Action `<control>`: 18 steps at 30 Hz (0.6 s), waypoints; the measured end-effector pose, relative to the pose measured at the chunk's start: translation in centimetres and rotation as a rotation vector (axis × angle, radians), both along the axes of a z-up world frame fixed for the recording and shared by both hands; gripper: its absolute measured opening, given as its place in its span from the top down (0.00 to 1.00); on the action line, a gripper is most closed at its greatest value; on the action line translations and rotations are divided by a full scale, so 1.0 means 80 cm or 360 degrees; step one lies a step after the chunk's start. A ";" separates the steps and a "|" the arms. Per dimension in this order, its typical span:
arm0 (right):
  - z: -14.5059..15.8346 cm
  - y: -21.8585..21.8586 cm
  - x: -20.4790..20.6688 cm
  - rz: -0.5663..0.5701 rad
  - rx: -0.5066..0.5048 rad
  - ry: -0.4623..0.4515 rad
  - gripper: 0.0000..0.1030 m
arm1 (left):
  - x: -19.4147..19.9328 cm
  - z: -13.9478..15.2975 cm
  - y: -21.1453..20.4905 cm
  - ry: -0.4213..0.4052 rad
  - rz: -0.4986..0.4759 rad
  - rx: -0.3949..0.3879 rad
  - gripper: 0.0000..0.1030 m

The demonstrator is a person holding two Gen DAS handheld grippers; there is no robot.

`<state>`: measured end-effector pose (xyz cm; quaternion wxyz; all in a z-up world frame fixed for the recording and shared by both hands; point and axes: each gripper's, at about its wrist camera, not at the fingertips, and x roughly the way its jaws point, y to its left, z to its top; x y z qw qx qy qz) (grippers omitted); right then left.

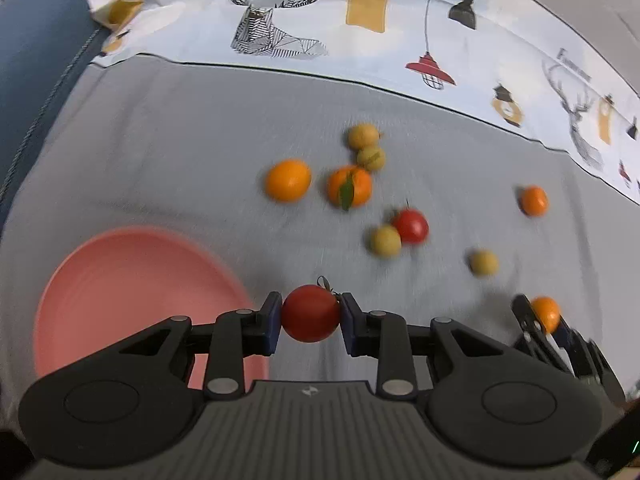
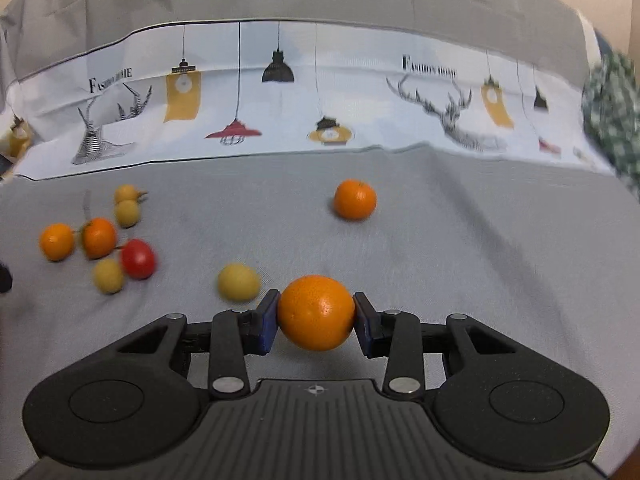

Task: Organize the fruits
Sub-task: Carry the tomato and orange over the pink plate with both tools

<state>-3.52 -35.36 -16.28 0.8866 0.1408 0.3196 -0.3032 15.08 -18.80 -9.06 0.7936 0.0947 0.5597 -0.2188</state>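
My left gripper (image 1: 310, 322) is shut on a red tomato (image 1: 311, 313), held just right of a pink plate (image 1: 100, 280) on the grey cloth. My right gripper (image 2: 316, 322) is shut on an orange (image 2: 316, 312); it also shows at the right of the left wrist view (image 1: 545, 314). Loose fruit lies on the cloth: two oranges (image 1: 288, 180) (image 1: 349, 186), another red tomato (image 1: 411, 225), several small yellow fruits (image 1: 385, 241) and a far orange (image 1: 534, 200). The right wrist view shows a yellow fruit (image 2: 239, 281) beside my left finger and an orange (image 2: 355, 199) further back.
A white printed cloth band (image 2: 320, 92) with lamps and deer runs along the back of the grey cloth (image 2: 480, 240). A blue cushion edge (image 1: 36, 60) lies at the far left. A green patterned fabric (image 2: 612, 112) is at the far right.
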 end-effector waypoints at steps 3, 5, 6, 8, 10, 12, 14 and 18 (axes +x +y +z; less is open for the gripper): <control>0.024 0.025 -0.025 0.0050 0.0102 -0.0046 0.61 | -0.028 0.017 0.034 -0.0001 0.0013 0.0006 0.67; 0.041 0.047 -0.041 0.0111 0.0124 -0.0067 0.61 | -0.045 0.029 0.061 0.0001 0.0038 -0.0004 0.67; 0.050 0.059 -0.049 0.0149 0.0130 -0.0073 0.61 | -0.052 0.034 0.074 0.0001 0.0049 -0.0008 0.67; 0.066 0.085 -0.063 0.0225 0.0150 -0.0078 0.61 | -0.067 0.045 0.102 -0.0014 0.0075 0.0001 0.67; 0.081 0.112 -0.073 0.0293 0.0174 -0.0082 0.61 | -0.082 0.052 0.129 -0.0033 0.0088 0.0010 0.67; 0.095 0.138 -0.082 0.0336 0.0186 -0.0093 0.61 | -0.095 0.056 0.155 -0.0040 0.0103 0.0003 0.67; 0.107 0.159 -0.089 0.0371 0.0210 -0.0104 0.61 | -0.108 0.059 0.181 -0.0040 0.0124 -0.0002 0.67; 0.126 0.190 -0.093 0.0440 0.0211 -0.0107 0.61 | -0.131 0.066 0.229 -0.0060 0.0188 -0.0023 0.67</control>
